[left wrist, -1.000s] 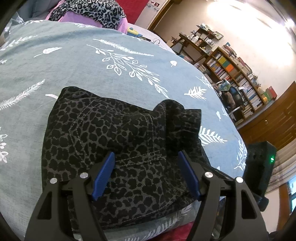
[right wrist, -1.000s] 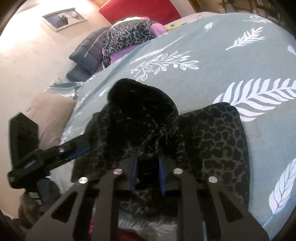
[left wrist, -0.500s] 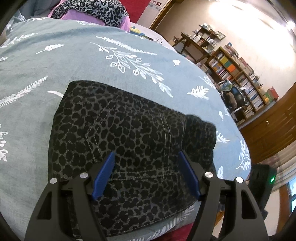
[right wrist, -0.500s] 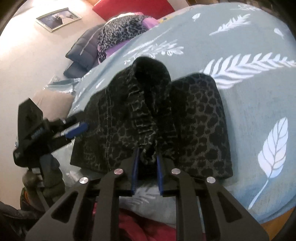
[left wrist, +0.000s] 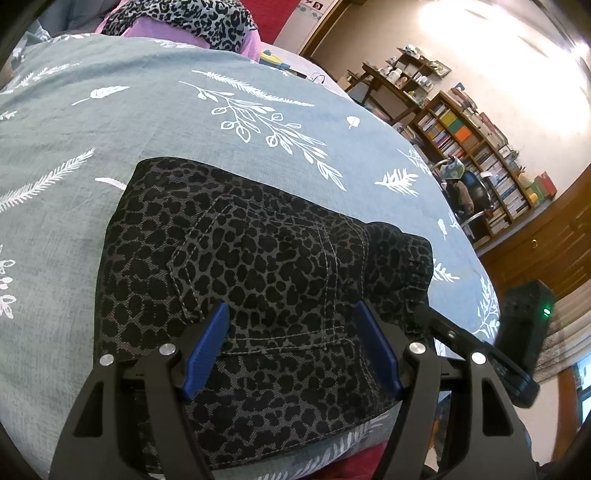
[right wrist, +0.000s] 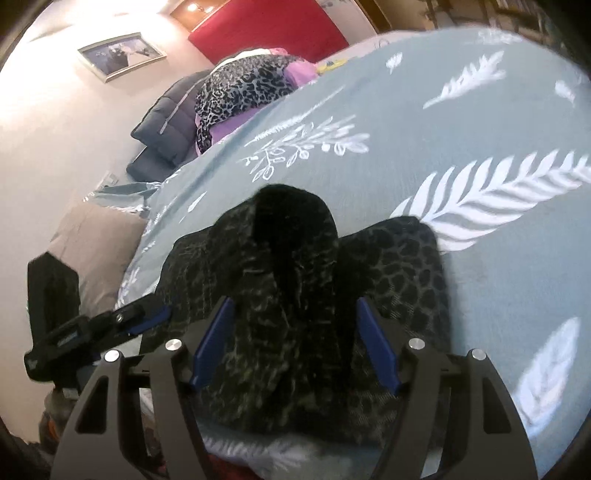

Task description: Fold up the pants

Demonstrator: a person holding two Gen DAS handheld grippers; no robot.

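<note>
The dark leopard-print pants point(left wrist: 258, 266) lie folded into a compact block on the grey-green bedspread, back pocket up; they also show in the right wrist view point(right wrist: 295, 280), where a bunched hump of fabric stands up at the middle. My left gripper point(left wrist: 291, 350) is open, its blue pads just above the near edge of the pants. My right gripper point(right wrist: 293, 343) is open over the hump, holding nothing. The right gripper shows at the right in the left wrist view point(left wrist: 480, 354), and the left gripper shows at the left in the right wrist view point(right wrist: 110, 325).
The bedspread point(left wrist: 110, 110) has white leaf prints. A pile of leopard and purple clothes point(left wrist: 192, 18) lies at the far end of the bed, next to dark pillows point(right wrist: 166, 122). Bookshelves point(left wrist: 480, 147) stand beyond the right side. The bed's near edge is just below the pants.
My right gripper was shut on the bunched fabric and has opened, letting it go. The pants went from a raised fold to lying flatter. My left gripper stayed open.
</note>
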